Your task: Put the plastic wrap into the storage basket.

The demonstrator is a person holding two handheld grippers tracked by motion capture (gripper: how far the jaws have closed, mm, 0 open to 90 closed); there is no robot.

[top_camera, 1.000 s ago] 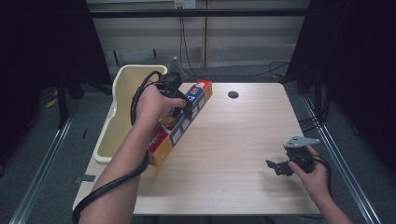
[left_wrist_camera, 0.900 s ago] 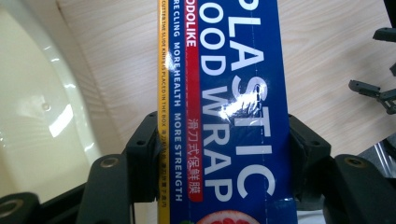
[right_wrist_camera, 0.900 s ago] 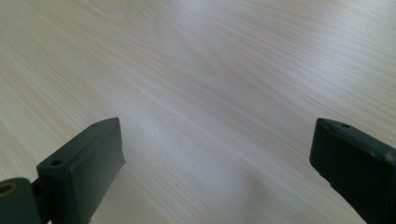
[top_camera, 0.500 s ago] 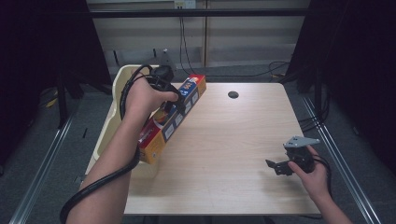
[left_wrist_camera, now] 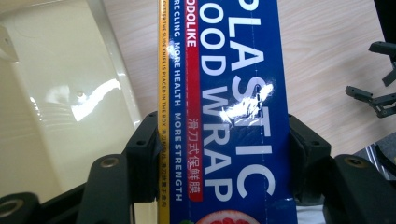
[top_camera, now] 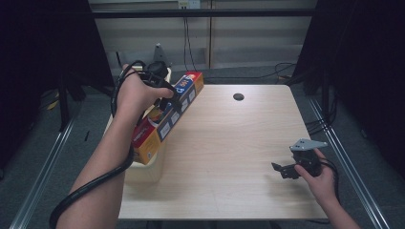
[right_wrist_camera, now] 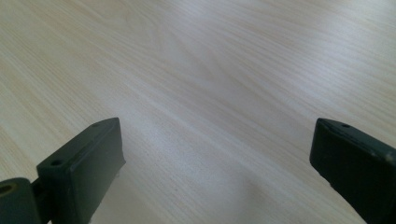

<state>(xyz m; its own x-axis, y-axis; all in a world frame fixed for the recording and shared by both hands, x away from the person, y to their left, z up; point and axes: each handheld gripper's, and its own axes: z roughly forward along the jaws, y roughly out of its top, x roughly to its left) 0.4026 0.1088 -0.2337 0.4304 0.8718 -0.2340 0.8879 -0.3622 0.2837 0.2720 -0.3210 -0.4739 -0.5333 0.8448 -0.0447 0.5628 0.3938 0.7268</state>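
Pale wood surface (top_camera: 224, 143), dark surround. Left tool (top_camera: 165, 98) is clamped across the plastic-wrap box (top_camera: 165, 119), both pads pressing its long sides. The box hangs tilted above the surface's left edge and a cream bin (left_wrist_camera: 56, 93). Right tool (top_camera: 286, 170) sits low near the right front corner, jaws apart, nothing between them.

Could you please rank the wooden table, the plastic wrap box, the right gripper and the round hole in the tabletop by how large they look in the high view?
1. wooden table
2. plastic wrap box, held in the left gripper and raised nearer the camera
3. right gripper
4. round hole
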